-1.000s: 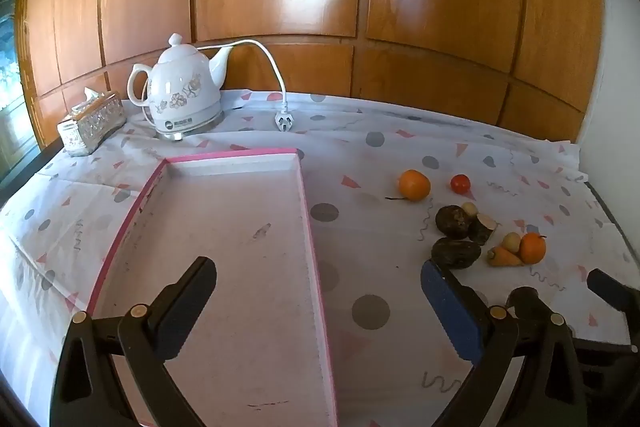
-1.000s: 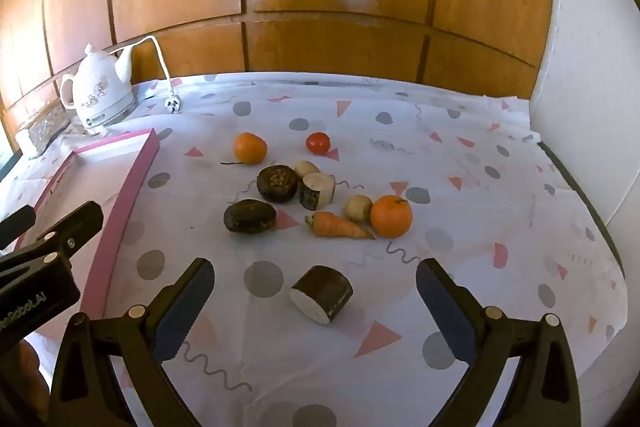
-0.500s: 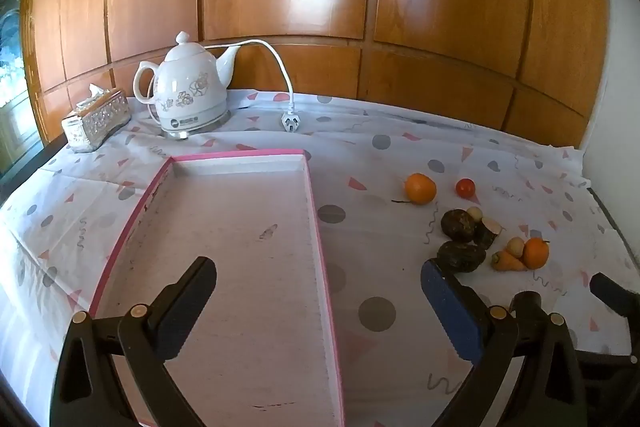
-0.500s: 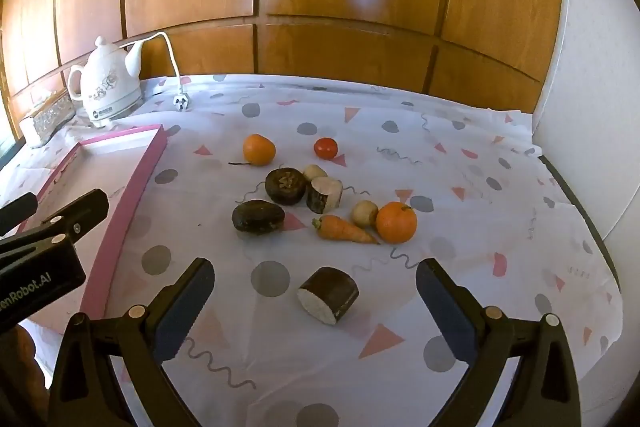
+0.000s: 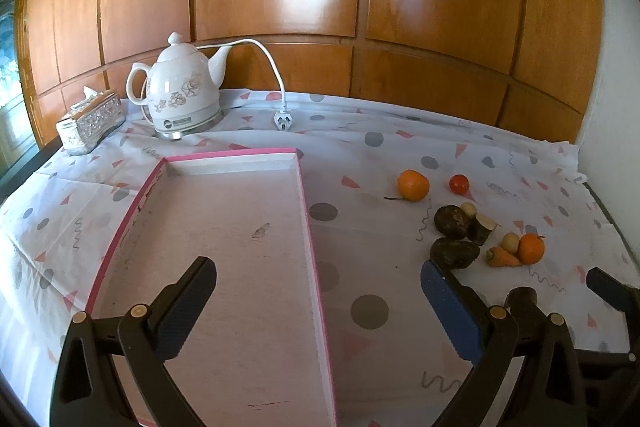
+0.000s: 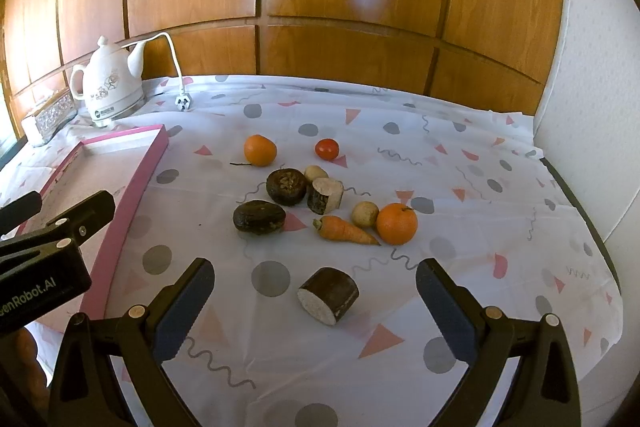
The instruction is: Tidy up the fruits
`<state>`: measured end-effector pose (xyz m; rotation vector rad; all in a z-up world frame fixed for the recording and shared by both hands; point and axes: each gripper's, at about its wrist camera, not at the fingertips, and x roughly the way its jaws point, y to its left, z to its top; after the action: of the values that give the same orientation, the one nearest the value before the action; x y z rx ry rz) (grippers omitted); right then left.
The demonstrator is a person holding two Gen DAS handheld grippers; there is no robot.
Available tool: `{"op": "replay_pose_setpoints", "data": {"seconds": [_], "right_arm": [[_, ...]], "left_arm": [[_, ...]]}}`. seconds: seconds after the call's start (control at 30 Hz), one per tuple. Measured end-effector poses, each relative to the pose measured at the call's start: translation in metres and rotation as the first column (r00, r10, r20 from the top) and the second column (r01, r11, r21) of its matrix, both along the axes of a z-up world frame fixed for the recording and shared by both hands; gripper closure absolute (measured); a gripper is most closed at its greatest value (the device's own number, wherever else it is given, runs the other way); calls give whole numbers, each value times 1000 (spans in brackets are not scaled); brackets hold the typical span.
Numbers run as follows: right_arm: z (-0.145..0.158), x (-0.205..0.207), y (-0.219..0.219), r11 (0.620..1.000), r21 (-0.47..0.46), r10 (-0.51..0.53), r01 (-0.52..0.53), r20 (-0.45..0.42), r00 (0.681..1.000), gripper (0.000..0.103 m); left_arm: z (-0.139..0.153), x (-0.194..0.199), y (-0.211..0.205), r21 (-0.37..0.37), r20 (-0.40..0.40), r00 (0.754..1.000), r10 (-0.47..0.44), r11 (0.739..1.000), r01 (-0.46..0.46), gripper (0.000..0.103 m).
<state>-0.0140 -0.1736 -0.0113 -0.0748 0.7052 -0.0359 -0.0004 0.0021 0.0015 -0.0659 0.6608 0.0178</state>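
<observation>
A pink-rimmed tray (image 5: 298, 187) lies on the patterned cloth, nothing in it; it also shows in the right wrist view (image 6: 156, 151). My left gripper (image 5: 316, 295) is open over the tray's right rim. My right gripper (image 6: 314, 291) is open, with a cut dark root piece (image 6: 328, 295) lying between its fingers. Beyond it lie a carrot (image 6: 344, 230), an orange (image 6: 397, 223), another orange (image 6: 260, 149), a tomato (image 6: 327, 149), two dark round pieces (image 6: 259, 217) (image 6: 287, 186), a cut piece (image 6: 325, 195) and two small potatoes (image 6: 365, 214).
A white electric kettle (image 5: 180, 95) with its cord and plug (image 5: 283, 119) stands at the back left, next to a silver tissue box (image 5: 90, 121). A wood-panelled wall runs behind the table. A white wall (image 6: 592, 107) borders the right side.
Both grippers have drawn back and risen slightly, so the table objects look a little farther away. Both stay open. Nothing on the table has moved.
</observation>
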Motion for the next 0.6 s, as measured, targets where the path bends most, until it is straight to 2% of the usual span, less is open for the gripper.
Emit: {"op": "replay_pose_setpoints", "data": {"seconds": [0.6], "right_arm": [[-2,-1,0,1000,3,2,-2,-9,1000,1]], "left_arm": [[-1,-1,-3,-10,2,1000,-26,1000,26,0]]}}
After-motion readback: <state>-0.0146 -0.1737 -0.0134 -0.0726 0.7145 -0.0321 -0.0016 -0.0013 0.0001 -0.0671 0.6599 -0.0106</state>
